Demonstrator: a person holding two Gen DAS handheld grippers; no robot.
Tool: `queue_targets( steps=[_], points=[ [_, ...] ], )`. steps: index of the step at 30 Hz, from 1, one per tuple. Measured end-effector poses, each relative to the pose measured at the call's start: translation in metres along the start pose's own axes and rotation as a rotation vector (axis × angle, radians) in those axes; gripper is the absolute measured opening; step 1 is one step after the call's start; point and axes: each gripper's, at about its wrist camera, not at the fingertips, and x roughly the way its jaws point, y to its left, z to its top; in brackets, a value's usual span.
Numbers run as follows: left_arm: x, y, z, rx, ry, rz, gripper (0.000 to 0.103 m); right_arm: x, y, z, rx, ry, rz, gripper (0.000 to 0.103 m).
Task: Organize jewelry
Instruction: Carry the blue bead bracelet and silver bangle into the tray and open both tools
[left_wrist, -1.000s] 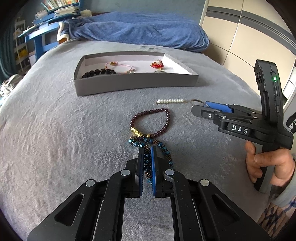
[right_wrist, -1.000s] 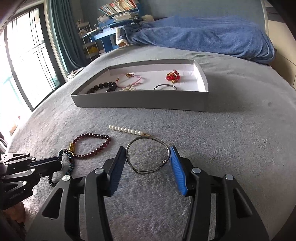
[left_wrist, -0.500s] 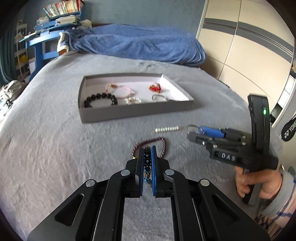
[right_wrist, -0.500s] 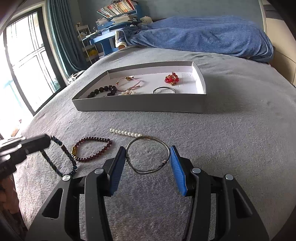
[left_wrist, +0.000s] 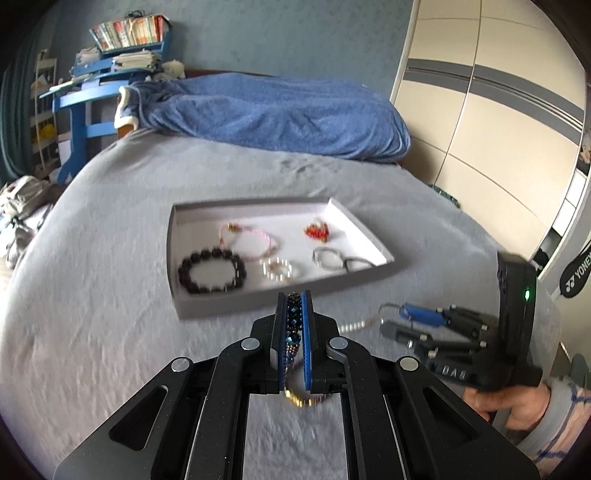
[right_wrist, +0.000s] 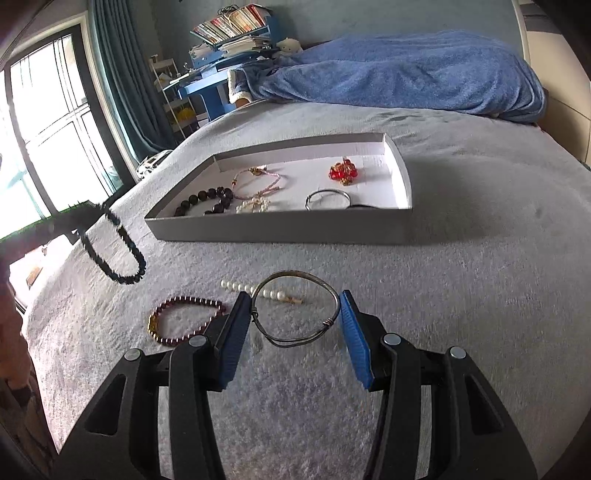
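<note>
My left gripper (left_wrist: 293, 295) is shut on a dark blue beaded bracelet (left_wrist: 293, 317) and holds it in the air in front of the grey tray (left_wrist: 221, 306). In the right wrist view the bracelet (right_wrist: 114, 251) hangs from it at the left. My right gripper (right_wrist: 295, 314) grips a thin metal bangle (right_wrist: 295, 306) between its blue pads, just above the bed. A maroon bead bracelet (right_wrist: 184, 317) and a pearl strand (right_wrist: 255, 290) lie on the bed in front of it. The tray (right_wrist: 280, 229) holds several pieces of jewelry.
A blue blanket (right_wrist: 406, 74) is heaped at the far end of the grey bed. A blue desk with books (left_wrist: 96, 92) stands at the back left. Wardrobe doors (left_wrist: 498, 110) are on the right, a window (right_wrist: 44, 129) on the left.
My left gripper has lifted the blue beaded bracelet off the bed and carried it toward the tray. My right gripper has risen slightly with the bangle.
</note>
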Motion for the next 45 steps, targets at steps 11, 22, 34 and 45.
queue_targets(
  steps=[11,22,34,45],
  points=[
    [0.033,0.006,0.054,0.020,-0.044,0.005,0.008,0.021,0.002,0.053,-0.042,-0.022,-0.011,0.049],
    [0.083,0.021,0.077,0.008,0.004,0.019,0.008,0.070,-0.007,0.097,-0.038,0.011,-0.049,0.049],
    [0.125,0.017,0.067,0.029,0.071,0.044,0.008,0.115,-0.005,0.105,-0.094,0.077,-0.105,0.049],
    [0.142,0.029,0.054,0.030,0.129,0.106,0.010,0.124,-0.008,0.096,-0.104,0.101,-0.092,0.050]
  ],
)
